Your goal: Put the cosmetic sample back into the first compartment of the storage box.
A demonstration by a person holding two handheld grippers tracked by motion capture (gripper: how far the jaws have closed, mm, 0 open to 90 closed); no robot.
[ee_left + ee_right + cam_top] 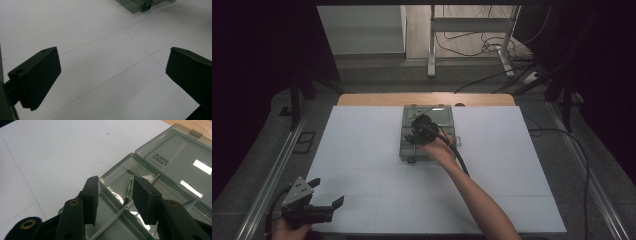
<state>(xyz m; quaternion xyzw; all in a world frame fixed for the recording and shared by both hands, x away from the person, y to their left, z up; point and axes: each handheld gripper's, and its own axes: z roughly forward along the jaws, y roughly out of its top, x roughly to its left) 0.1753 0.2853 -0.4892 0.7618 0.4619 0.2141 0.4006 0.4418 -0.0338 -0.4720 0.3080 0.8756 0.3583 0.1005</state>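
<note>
A smoky grey compartment box (404, 145) lies open in the middle of the white table top (357, 150), its lid (175, 157) folded flat on the far side. My right gripper (418, 131) hangs over the box, jaws pointing down into it. In the right gripper view they (116, 181) stand apart above a corner compartment. A slim green strip with a dark tip (129, 186) lies there, and neither pad touches it. My left gripper (329, 191) rests open at the near left corner with nothing between its jaws (112, 52); the box's near end (140, 5) lies far off.
A wooden table edge (427, 98) shows beyond the white sheet. Metal rails (267, 185) run along both sides of the table. Cables (492, 47) and a desk's legs (431, 50) lie on the floor behind.
</note>
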